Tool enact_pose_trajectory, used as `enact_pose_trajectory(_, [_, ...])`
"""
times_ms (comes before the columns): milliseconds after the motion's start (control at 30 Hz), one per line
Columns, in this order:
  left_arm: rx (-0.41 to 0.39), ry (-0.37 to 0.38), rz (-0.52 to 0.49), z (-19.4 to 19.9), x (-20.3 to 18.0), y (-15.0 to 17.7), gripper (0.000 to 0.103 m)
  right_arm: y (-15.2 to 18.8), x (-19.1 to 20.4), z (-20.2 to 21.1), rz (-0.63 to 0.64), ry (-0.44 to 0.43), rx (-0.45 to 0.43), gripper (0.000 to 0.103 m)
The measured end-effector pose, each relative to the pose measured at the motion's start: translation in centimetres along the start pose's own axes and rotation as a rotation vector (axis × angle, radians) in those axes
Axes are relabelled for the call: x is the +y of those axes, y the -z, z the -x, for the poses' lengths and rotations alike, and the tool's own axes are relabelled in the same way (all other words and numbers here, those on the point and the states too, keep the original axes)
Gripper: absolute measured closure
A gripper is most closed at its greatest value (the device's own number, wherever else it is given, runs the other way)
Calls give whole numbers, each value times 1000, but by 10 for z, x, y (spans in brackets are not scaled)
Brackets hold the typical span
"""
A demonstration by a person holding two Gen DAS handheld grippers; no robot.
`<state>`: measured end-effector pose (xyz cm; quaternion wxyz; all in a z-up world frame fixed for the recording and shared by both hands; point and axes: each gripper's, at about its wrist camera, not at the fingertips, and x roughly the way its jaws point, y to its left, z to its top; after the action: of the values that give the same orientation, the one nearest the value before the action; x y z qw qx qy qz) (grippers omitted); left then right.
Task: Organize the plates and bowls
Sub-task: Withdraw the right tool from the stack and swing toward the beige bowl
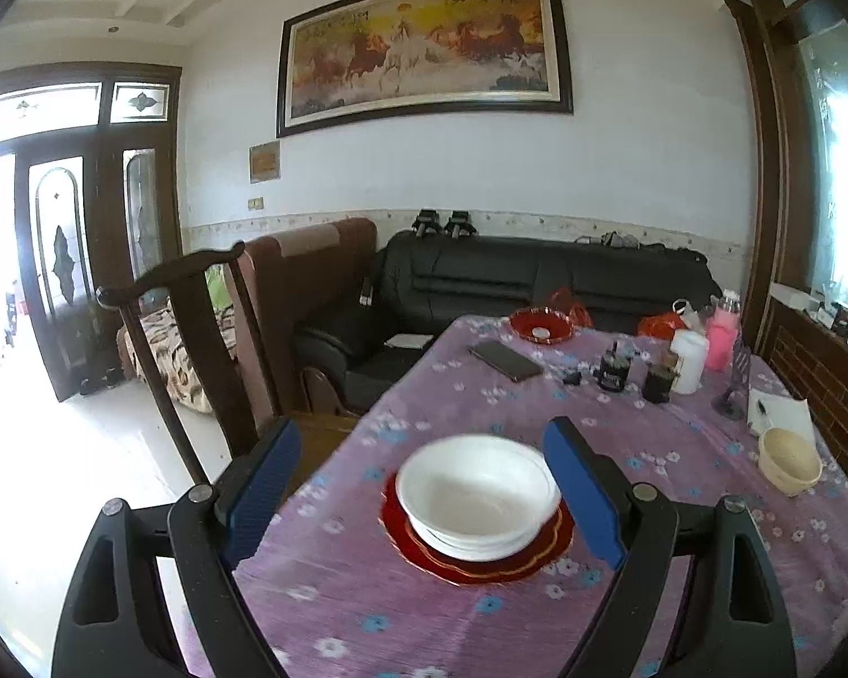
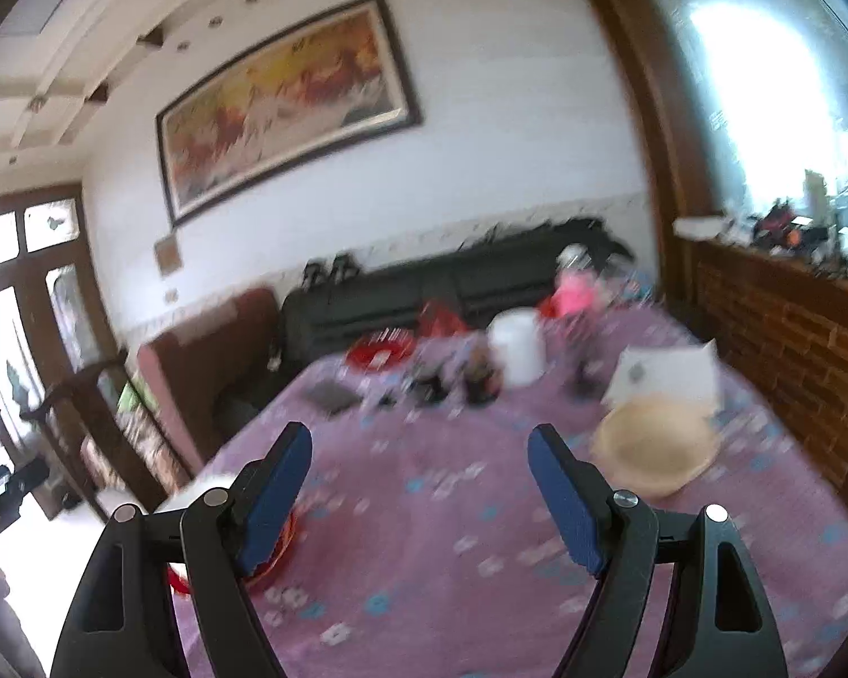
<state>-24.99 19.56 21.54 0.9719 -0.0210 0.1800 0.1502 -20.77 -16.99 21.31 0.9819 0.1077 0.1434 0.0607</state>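
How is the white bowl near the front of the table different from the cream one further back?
The white bowl sits on a red plate; the cream bowl rests directly on the purple tablecloth. The white bowl looks stacked on another white dish, while the cream bowl stands alone. Both are upright and look empty.

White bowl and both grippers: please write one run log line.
left gripper: open | right gripper: open | white bowl: on red plate | beige bowl: apart

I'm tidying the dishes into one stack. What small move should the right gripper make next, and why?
Probably ease the open right gripper right toward the beige bowl: it sits alone, apart from the white bowls stacked on the red plate.
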Motion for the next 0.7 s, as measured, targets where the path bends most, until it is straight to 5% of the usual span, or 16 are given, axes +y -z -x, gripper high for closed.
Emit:
enact_pose_trajectory(200, [-83,-70,-72,43,33,-55,16,-91,-39,77,41,148,-125,19])
enact_pose_trajectory(400, [-127,-111,-36,86,75,-128,16,-202,-46,157,68,247,-208,18])
enact_pose_trajectory(567, [-339,-249,-51,141,79,-188,0,-274,-10,193,216,385,-156,6])
enact_pose_trajectory(700, [-342,-95,-30,146,64,-192,0,-259,15,198,271,330,-126,2])
